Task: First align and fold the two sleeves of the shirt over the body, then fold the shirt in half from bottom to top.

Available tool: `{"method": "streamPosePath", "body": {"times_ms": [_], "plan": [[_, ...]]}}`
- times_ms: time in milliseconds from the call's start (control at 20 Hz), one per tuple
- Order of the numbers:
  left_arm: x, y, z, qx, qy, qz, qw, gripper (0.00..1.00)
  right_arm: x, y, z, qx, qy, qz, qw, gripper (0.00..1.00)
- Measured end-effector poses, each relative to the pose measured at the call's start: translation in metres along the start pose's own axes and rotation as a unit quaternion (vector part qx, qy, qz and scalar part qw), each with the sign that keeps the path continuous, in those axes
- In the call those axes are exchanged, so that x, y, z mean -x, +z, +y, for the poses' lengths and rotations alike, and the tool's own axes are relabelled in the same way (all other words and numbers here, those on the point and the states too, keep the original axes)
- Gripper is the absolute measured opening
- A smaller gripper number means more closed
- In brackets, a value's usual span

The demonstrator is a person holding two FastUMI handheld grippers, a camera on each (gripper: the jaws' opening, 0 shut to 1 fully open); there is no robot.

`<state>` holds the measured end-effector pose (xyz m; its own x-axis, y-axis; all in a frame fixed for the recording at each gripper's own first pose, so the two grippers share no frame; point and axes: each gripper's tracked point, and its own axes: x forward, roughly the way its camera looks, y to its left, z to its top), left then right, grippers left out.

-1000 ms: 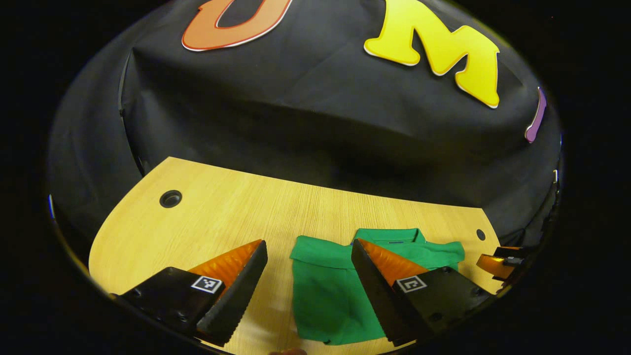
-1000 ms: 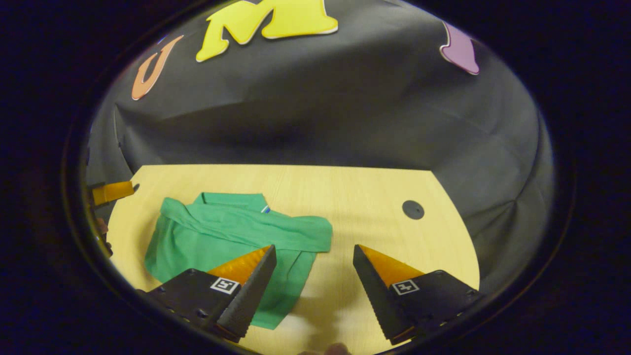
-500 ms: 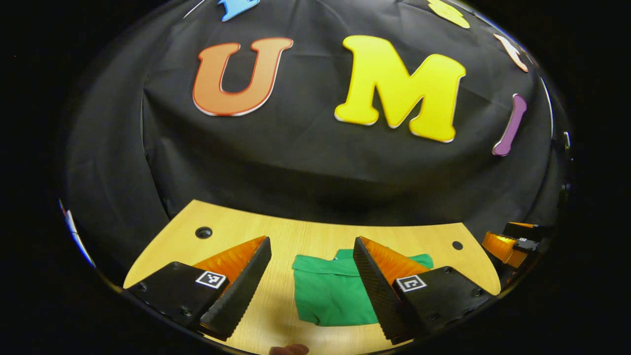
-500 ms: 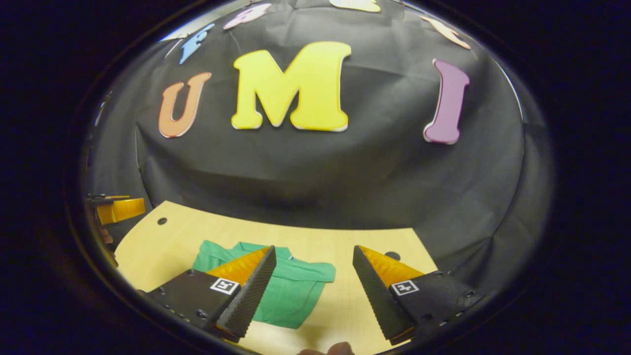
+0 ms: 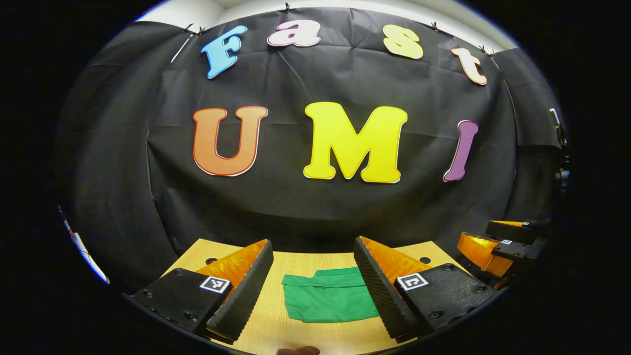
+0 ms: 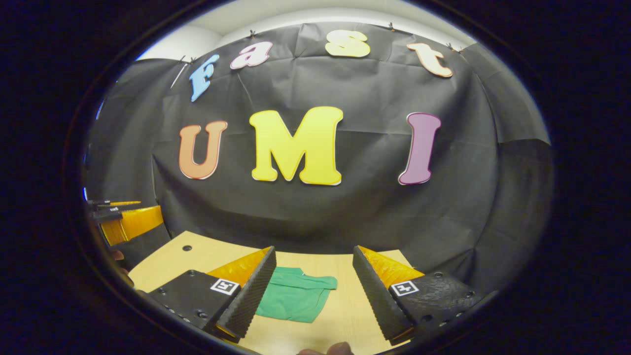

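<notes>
— Wood-grain tabletop (image 5: pixel 276 315), pale and smooth, with small round holes near its far corners. What lies on it?

— One green shirt (image 5: pixel 331 301), soft cloth folded into a compact, roughly rectangular bundle with a raised band along its far edge. It lies flat around the middle of the tabletop, touching nothing else.

— And the left gripper (image 5: pixel 313 291)?

— Its two wedge-shaped fingers (image 5: pixel 244 301) stand wide apart with nothing between them, raised above the near edge of the tabletop. Their inner faces are ribbed like a fine saw; each base carries a small square marker.

— The right gripper (image 6: pixel 314 296)?

— Same shape, jaws spread just as wide, empty too. In the right gripper view the shirt (image 6: pixel 294 300) sits beyond its left finger. In the left gripper view the right gripper shows off the tabletop's right edge.

— Anything behind?

— Creased black cloth wall (image 6: pixel 315 217), matte, hanging past the tabletop's far edge.
</notes>
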<state>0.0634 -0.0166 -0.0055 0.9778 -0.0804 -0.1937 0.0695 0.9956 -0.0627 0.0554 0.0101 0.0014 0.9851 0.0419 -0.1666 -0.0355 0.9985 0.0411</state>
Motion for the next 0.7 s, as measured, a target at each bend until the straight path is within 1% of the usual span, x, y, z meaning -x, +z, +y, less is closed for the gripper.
{"method": "streamPosePath", "body": {"times_ms": [50,150,200,250,300,350,400,700], "plan": [[0.008,0.002,-0.001,0.003,-0.001,-0.004,1.000,1.00,0.009,0.002,-0.004,0.005,-0.008,-0.004,1.000,0.96],[0.024,0.007,0.002,-0.006,0.003,-0.013,1.000,1.00,0.026,0.008,0.000,-0.003,-0.004,-0.009,1.000,0.94],[0.029,0.010,0.004,-0.009,0.006,-0.019,1.000,1.00,0.032,0.007,0.001,-0.003,-0.004,-0.011,1.000,0.96],[0.032,0.012,0.004,-0.009,0.006,-0.024,1.000,1.00,0.036,0.007,0.002,0.000,-0.004,-0.013,1.000,0.95],[0.037,0.013,0.001,-0.008,0.004,-0.025,1.000,1.00,0.039,0.008,0.006,0.001,-0.003,-0.016,1.000,0.96],[0.041,0.011,0.001,-0.009,0.004,-0.023,1.000,1.00,0.042,0.009,0.010,-0.002,-0.002,-0.017,1.000,0.94],[0.042,0.010,0.001,-0.011,0.004,-0.022,1.000,1.00,0.044,0.010,0.014,-0.008,0.001,-0.020,1.000,0.97],[0.042,0.017,0.001,-0.023,0.003,-0.029,0.999,1.00,0.048,0.021,0.024,-0.003,0.005,-0.038,0.999,0.95]]}}
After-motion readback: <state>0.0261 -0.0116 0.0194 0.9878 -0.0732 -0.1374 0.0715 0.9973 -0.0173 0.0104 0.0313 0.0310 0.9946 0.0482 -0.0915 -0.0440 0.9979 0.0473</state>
